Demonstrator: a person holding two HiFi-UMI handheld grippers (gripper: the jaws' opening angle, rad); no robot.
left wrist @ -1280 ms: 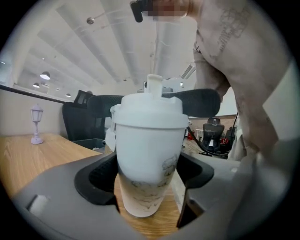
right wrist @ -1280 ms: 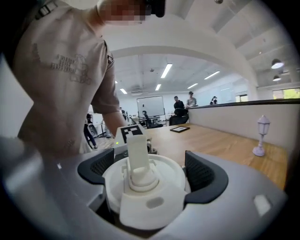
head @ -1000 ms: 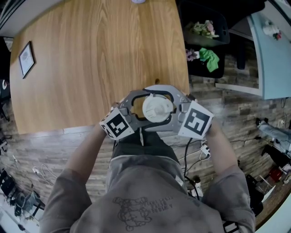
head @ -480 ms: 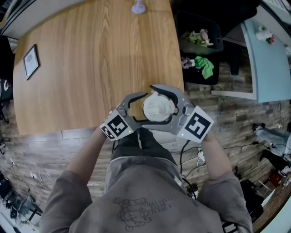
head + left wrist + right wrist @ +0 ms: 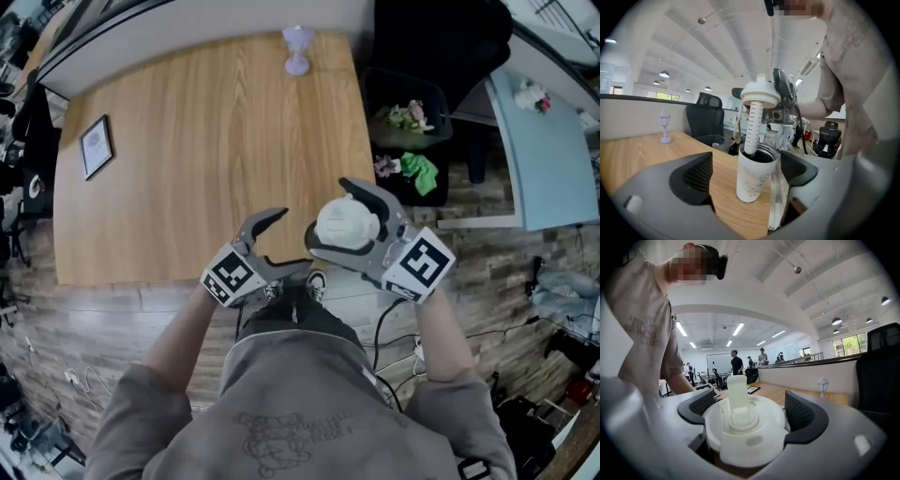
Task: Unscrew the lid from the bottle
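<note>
The wooden worktop [image 5: 187,141] fills the upper left of the head view. The person stands at its near edge, in a grey shirt [image 5: 300,403], with one gripper in each hand. To the right of the worktop, on the floor, is a black crate [image 5: 389,89] with a green cloth [image 5: 419,172] inside.

The left gripper [image 5: 289,240] is over the near edge of the worktop. Its tongs are spread wide and have just been opening. The white bottle [image 5: 752,180] stands upright on the worktop between them with its mouth open, and there is a clear gap between it and the left pad.

The right gripper [image 5: 345,227] is just beside the left one, and its tongs are pinching the white lid [image 5: 745,441] from both sides. The lid is off the bottle and held above it. A long marked tube [image 5: 752,126] hangs from the lid, and its lower end is inside the bottle's mouth.

A small framed picture [image 5: 97,147] lies near the left edge of the worktop. A little lilac lamp figure [image 5: 297,49] stands at the far edge.
</note>
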